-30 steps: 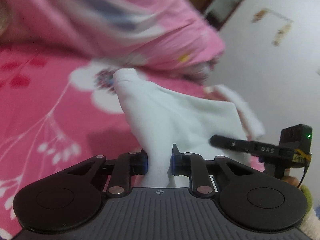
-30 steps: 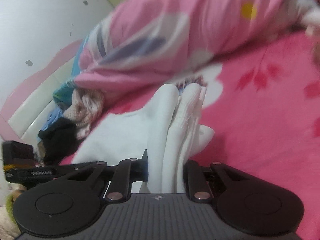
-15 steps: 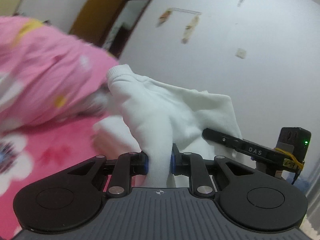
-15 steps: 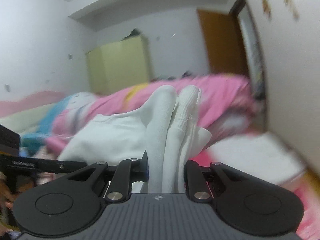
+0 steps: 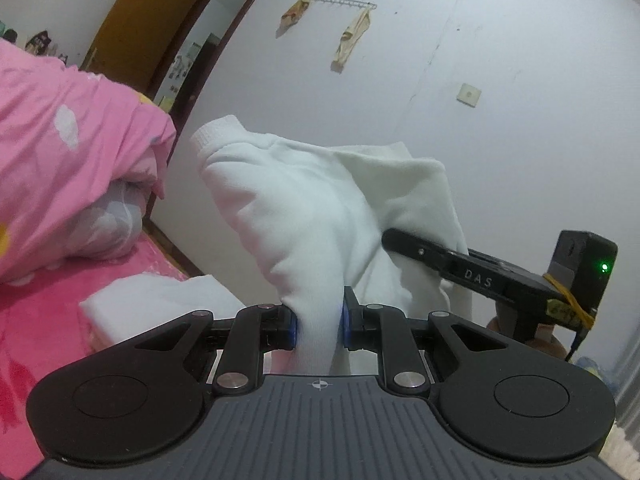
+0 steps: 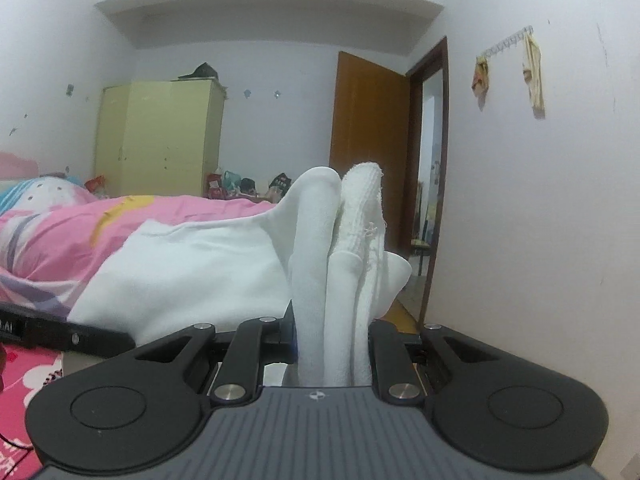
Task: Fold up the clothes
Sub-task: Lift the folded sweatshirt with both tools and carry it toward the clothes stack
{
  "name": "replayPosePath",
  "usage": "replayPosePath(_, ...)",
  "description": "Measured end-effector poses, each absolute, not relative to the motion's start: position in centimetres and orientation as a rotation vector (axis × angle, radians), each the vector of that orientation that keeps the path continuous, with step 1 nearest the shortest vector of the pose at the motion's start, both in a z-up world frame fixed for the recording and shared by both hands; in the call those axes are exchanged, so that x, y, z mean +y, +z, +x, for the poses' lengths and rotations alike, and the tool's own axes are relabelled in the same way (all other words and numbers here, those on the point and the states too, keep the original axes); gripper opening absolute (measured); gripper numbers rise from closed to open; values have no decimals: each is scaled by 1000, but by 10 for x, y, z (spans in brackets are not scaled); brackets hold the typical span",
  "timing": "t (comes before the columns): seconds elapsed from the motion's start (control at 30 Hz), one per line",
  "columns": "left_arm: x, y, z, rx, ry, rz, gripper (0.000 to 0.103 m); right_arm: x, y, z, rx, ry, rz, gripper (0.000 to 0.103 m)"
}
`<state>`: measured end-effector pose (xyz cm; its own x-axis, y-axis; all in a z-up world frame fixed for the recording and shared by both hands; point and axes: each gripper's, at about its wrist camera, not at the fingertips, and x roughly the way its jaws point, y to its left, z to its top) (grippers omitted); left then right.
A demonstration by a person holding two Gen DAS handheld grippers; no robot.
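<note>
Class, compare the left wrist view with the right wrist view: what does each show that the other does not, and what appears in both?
Only the left wrist view shows the folded white pile lying on the pink bed sheet, a wall socket plate, and the green light on the right gripper's camera.

Only the right wrist view shows the yellow wardrobe, the ceiling, and bags on the floor by the far wall.

Both show the white garment held up, clamped by the left gripper and the right one, plus the pink quilt, the brown door and the hook rail.
</note>
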<state>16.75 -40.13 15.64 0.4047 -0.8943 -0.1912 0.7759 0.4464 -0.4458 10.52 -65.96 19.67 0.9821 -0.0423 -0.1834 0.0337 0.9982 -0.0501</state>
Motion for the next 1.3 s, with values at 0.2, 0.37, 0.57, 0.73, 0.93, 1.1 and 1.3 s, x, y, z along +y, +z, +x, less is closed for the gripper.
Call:
replayPosePath(0.2,-419,141,208,473,-1047,-353,18,-679,191,153,223,-7,-82,18)
replayPosePath(0.37,-421,119,242,511,-1003,-374,18,-687,176,194,292,37,-115,18)
replayPosePath(0.57,-417,90,273,581,-937,-398,18,-682,144,253,412,87,-156,18)
replayPosePath(0.73,-413,68,298,639,-882,-432,18,-677,111,296,491,132,-164,18)
replayPosePath(0.93,-405,38,327,785,-800,-496,31,-692,72,335,569,101,-78,48)
replayPosePath(1.1,-387,36,329,783,-722,-543,63,-713,69,332,542,-67,1,71)
replayPosePath(1.3,-366,63,314,569,-670,-524,70,-734,100,287,402,-107,108,49)
